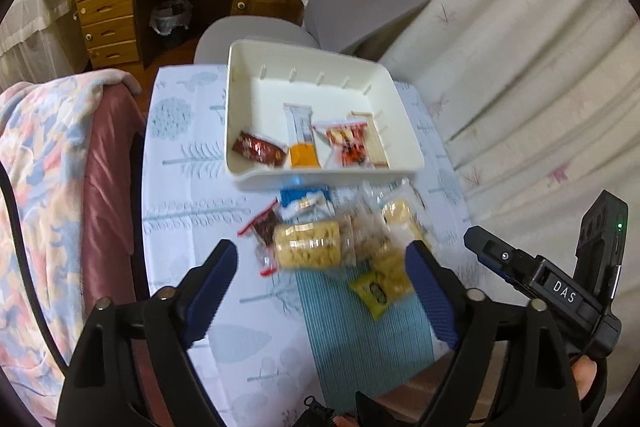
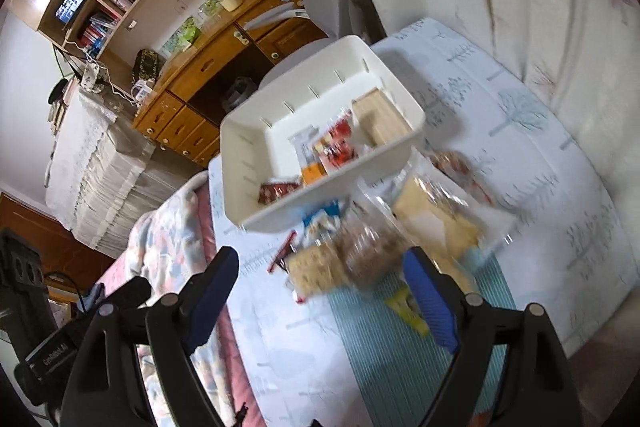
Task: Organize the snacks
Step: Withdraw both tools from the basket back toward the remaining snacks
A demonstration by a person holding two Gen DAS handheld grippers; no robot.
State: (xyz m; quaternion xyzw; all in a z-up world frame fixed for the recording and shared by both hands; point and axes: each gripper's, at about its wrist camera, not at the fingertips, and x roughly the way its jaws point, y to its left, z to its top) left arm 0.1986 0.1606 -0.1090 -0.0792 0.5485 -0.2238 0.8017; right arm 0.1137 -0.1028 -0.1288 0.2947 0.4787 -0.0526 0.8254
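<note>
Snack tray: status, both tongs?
Left tongs open, empty. Right tongs open, empty. White tray holds four packets; loose snack pile on table. Nothing blocking.

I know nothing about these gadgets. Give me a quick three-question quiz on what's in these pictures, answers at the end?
1. True or false: the white bin already holds some snacks.
2. Which packet lies in the bin's middle? A) the white-and-orange bar B) a green can C) a banana
3. Fill in: the left gripper and right gripper both have their jaws ____.

Key
1. True: it holds several packets, among them a dark red packet.
2. A
3. Open, with nothing between them; the loose pile of snacks lies on the tablecloth in front of the bin.
</note>
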